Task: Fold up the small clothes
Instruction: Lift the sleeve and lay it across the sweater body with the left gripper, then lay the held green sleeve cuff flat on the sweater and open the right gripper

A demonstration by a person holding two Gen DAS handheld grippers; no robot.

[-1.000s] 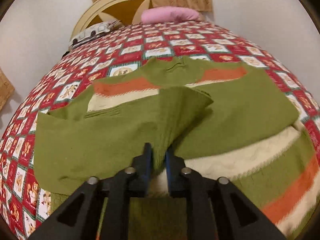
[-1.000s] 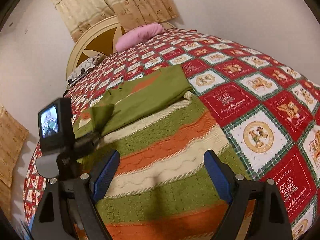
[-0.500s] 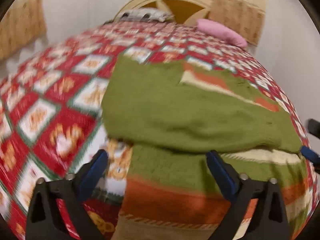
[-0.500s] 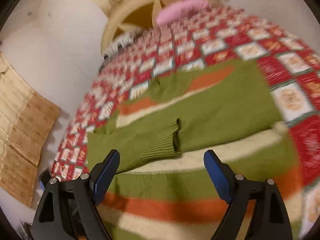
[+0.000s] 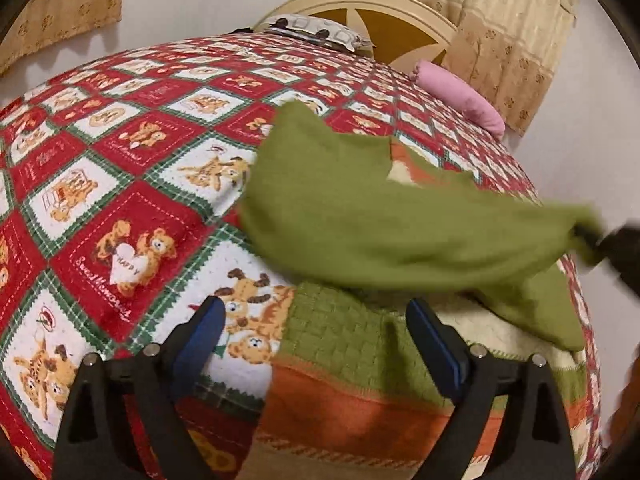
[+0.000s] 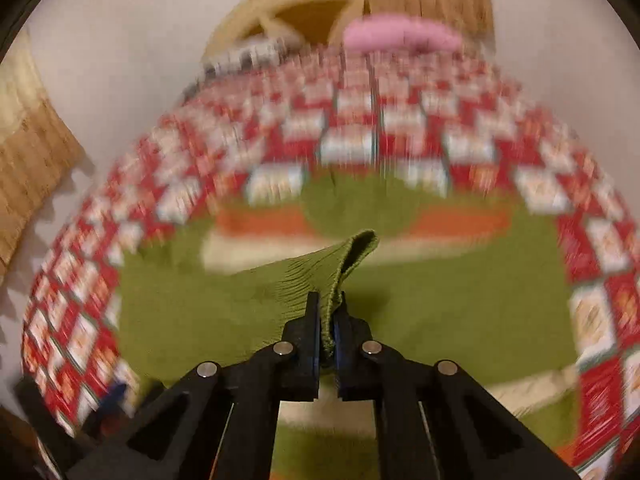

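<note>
Losing the cuff is your main risk right now: your right gripper (image 6: pixel 328 320) has only a narrow bite on the ribbed end of the olive-green knitted sleeve (image 6: pixel 304 276), and the picture from that side is smeared with motion. A fast swing, or drag from the sleeve against the body of the garment, could pull the rib out of the pads before you lay it down. Carry it too far across and the sleeve may land skewed or bunched, leaving a lumpy fold. The loose knit may also drag the layer beneath it out of line.

Your other worry is the left side. The green, orange and cream striped knitted sweater (image 5: pixel 352 392) lies spread on the red-and-white checked teddy-bear quilt (image 5: pixel 132 216), and its near edge sits between your left fingers. Close there carelessly and you could pinch quilt along with wool.

Now the tongs. Your right gripper's jaws have just closed, and they are clamped narrow on the sleeve cuff, which stands up between the pads. Your left gripper (image 5: pixel 316 340) has its jaws wide, having just finished opening; nothing is gripped, and it hovers over the sweater's edge and the quilt. In the left view the lifted sleeve stretches across to the dark right gripper at the frame's edge.
</note>
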